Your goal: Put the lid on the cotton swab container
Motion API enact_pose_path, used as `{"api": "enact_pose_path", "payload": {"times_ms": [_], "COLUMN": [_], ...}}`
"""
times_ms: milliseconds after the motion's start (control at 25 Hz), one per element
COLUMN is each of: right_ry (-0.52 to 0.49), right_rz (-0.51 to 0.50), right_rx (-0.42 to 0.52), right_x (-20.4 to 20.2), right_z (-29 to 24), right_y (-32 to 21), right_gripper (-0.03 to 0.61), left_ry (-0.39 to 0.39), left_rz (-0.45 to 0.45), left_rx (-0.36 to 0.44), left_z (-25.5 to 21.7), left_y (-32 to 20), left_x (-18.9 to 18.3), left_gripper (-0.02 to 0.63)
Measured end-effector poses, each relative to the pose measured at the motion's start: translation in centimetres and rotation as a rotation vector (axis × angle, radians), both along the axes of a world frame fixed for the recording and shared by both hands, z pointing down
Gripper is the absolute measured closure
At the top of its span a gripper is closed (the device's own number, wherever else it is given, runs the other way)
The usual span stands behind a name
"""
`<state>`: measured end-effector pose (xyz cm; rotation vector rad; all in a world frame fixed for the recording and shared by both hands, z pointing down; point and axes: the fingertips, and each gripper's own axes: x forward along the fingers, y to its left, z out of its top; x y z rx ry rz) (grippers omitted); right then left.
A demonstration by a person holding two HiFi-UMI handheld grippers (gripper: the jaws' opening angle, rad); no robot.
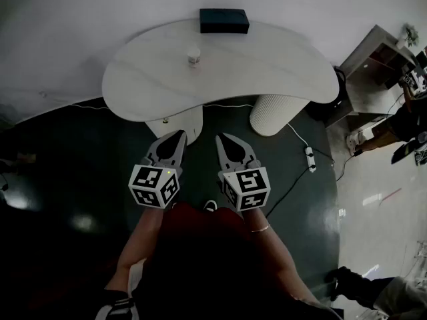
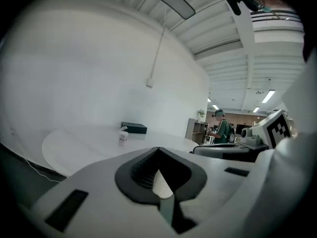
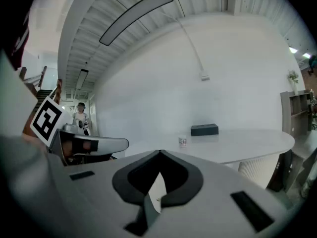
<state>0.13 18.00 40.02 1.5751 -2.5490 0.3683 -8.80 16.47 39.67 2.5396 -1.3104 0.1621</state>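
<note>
**Well short of the table, both grippers shut and empty**

Nothing can be read anywhere. The small white cylindrical cotton swab container [image 1: 194, 57] carries some dark print on its side, too small to make out. The cubes on the grippers show only black-and-white square markers.

The container stands upright on the white kidney-shaped table [image 1: 267, 65], towards its far side. It is near the flat dark rectangular box [image 1: 223, 21] at the back edge but apart from it. In the left gripper view something at its top [image 2: 123, 136] looks tilted up. What is inside I cannot tell.

The left gripper [image 1: 180, 134] and right gripper [image 1: 220, 138] are held side by side over the dark floor, on the near side of the table. Each has its jaws pressed together with nothing between them.
</note>
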Motion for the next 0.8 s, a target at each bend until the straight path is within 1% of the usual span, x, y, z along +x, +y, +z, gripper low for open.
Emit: {"api": "enact_pose_path", "payload": {"times_ms": [320, 400, 560, 800], "right_ry": [-0.014, -0.008, 0.026, 0.005], "right_rz": [-0.004, 0.003, -0.012, 0.012], "right_rx": [-0.004, -0.011, 0.006, -0.018], "right_x": [0.6, 1.0, 0.8, 1.2], "right_z": [0.4, 0.7, 0.7, 1.2], "right_y": [0.1, 0.0, -0.3, -1.6], "right_gripper": [0.565, 0.565, 0.563, 0.563], "left_ry": [-0.006, -0.009, -0.016, -0.024], "left_rz": [-0.008, -0.009, -0.020, -0.045], "left_rx": [0.001, 0.001, 0.002, -0.006], "left_z": [0.2, 0.1, -0.1, 0.2], "left_y": [0.0, -0.1, -0.4, -1.6], "left_x": [0.4, 0.5, 0.4, -0.3], "left_gripper": [0.591, 0.591, 0.591, 0.591]}}
